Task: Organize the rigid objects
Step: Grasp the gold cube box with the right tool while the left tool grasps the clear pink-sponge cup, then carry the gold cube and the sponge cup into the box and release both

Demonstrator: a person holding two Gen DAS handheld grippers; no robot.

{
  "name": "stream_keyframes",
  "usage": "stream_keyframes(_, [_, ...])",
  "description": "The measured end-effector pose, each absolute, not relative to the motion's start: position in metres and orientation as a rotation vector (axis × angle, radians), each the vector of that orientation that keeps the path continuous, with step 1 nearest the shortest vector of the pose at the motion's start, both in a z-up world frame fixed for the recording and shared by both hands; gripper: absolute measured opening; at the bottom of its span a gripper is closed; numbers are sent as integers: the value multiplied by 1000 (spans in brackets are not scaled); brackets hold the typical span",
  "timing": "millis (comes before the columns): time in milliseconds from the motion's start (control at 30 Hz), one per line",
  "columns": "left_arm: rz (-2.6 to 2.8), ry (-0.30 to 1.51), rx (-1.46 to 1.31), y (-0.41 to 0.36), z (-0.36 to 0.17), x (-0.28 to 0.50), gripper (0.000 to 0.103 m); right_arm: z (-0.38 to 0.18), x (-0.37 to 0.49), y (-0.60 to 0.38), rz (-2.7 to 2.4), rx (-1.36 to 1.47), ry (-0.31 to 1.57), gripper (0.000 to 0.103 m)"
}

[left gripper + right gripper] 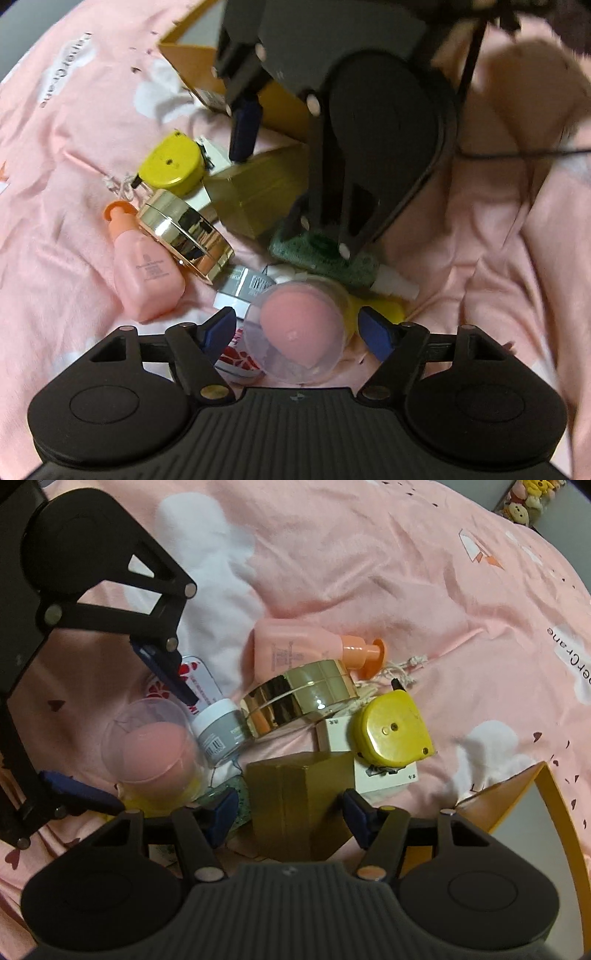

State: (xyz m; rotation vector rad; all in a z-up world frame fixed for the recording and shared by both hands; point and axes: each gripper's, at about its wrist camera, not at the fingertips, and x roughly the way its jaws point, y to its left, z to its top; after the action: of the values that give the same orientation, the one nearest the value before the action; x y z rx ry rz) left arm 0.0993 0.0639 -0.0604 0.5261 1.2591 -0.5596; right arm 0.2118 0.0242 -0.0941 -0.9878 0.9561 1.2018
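The sorting looks barely begun: the things lie in one loose heap on the bed and nothing can be seen inside the cardboard box [532, 794], whose open edge shows just right of the right tongs [288, 812]. The left tongs [295, 328] point down with jaws wide on either side of a clear case [295, 332] holding a pink sponge; the pads stand just clear of its walls, so it is framed but, as I judge, not yet gripped. The right tongs point down too, jaws at a middling width astride a gold box [299, 805], pads close to its sides but not visibly pressing. Beyond the left tongs lie a grey jar [243, 288], a round gold tin [184, 232], a pink bottle [146, 280] and a yellow tape measure [171, 162]; a green spray bottle [332, 262] lies just past the case under the right tongs, and a red-and-white tin [236, 358] sits beside the left pad. A white carton [373, 775] lies under the tape measure. Everything is left to place, probably into the box. The bed is covered by a rumpled pink sheet [369, 572] with white clouds and small printed shapes; soft folds could let things tip. At the far right edge of the right view stand some plush toys [532, 498].
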Motion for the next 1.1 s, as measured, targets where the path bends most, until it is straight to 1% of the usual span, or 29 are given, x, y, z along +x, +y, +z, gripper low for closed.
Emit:
stream_keyframes(200, [-601,1351,510,63,-70,113,79,-99,216,25,1184,-970,978,63])
stream_keyframes(233, [-600,1358,507,62,-71,115,79,-99,217,25,1179,-966,980,64])
stream_keyframes(300, [-589,1374,499,63,-70,118,78,-101,216,27,1175,-963,982,70])
stream_keyframes(333, [-579,1381,493,64,-73,123,78,-102,215,27,1172,-959,984,71])
stream_keyframes(367, [-569,1389,479,64,-74,124,76,-103,214,29,1165,-954,987,73])
stream_keyframes(433, [-548,1401,449,67,-73,126,75,-105,213,31,1141,-940,994,73])
stream_keyframes(500, [-532,1403,421,70,-72,126,75,-105,215,32,1115,-920,996,66])
stream_keyframes(533, [-527,1402,407,72,-69,125,75,-104,216,32,1103,-904,999,65])
stream_keyframes(633, [-503,1395,354,77,-62,126,74,-97,219,28,1099,-867,992,58])
stream_keyframes(700, [-490,1378,314,82,-53,128,74,-89,219,25,1096,-853,979,51])
stream_keyframes(800, [-459,1351,272,87,-37,131,74,-74,220,19,1093,-824,948,48])
stream_keyframes(1100, [-383,1215,258,90,12,145,74,-14,211,-2,1103,-748,814,48])
